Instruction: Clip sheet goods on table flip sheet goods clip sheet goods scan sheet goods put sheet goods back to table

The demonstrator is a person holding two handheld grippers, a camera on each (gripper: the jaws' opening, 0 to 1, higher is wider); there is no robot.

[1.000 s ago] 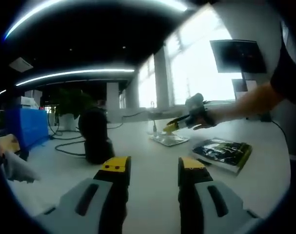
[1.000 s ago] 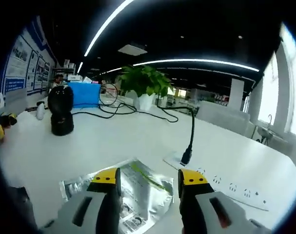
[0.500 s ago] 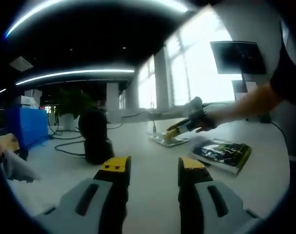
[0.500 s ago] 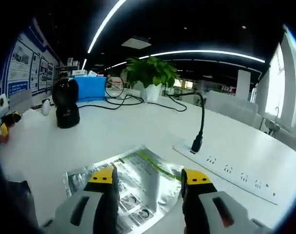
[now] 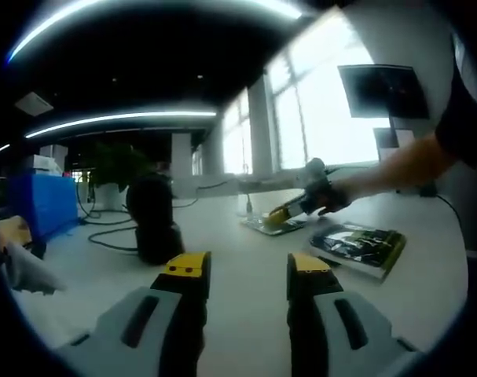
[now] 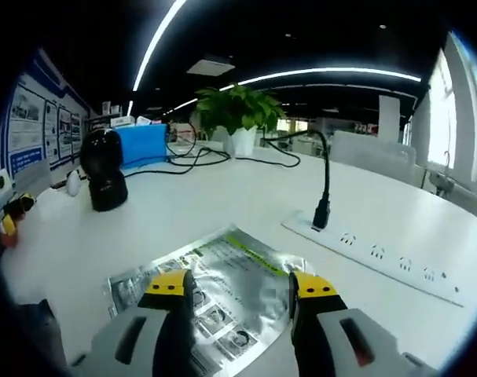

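Silvery foil sheet goods [image 6: 210, 287] lie flat on the white table [image 6: 222, 206], just under the right gripper [image 6: 240, 284], whose jaws gape empty. Best pinch is low, at the near edge. Farther off, the left gripper [image 5: 246, 267] waits open, empty.

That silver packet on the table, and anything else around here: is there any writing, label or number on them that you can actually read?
Silver packet: green band, rows of small pictures and print, too blurred to read.
Wall posters: blue headings and text, too small to read.
Dark packet: light markings, not legible.
Power strip: socket holes, no readable label.
Nothing here can be quoted word for word.
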